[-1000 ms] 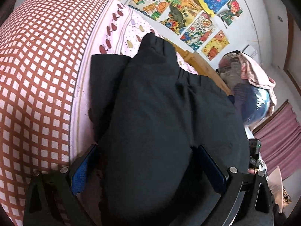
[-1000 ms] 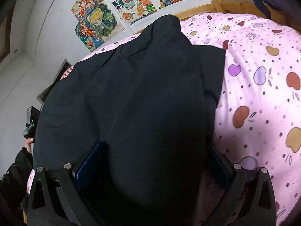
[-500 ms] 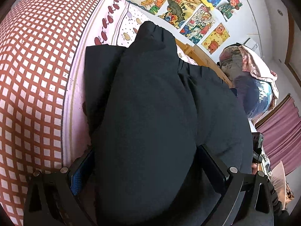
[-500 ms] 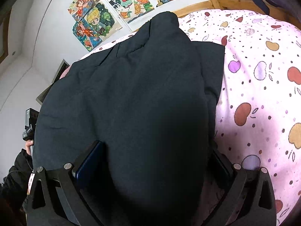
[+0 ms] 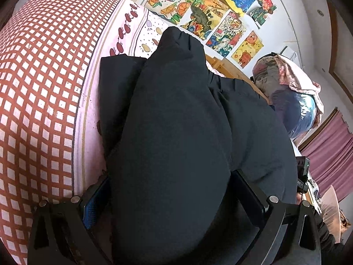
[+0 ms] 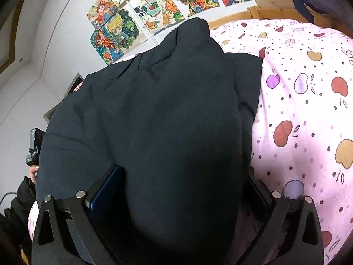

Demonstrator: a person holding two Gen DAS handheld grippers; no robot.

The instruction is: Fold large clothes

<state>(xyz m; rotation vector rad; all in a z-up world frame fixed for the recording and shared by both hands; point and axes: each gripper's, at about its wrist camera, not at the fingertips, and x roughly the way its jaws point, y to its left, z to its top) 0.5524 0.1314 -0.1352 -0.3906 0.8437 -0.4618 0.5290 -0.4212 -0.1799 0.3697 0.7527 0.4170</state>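
Black coat (image 5: 176, 132) lay on pink bed sheet (image 6: 308, 110). My left claw (image 5: 169, 198) and right claw (image 6: 183, 194) each pinched thick coat edge (jaws wide, stuffed full). I needed both level, moving together, no letting go.

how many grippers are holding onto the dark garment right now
2. The left gripper grips a thick bunch of the dark garment beside the checked cover; the right gripper grips another bunch over the pink fruit-print sheet.

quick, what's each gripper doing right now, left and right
Left gripper: closed on a bunched fold of the black garment.
Right gripper: closed on the same black garment.
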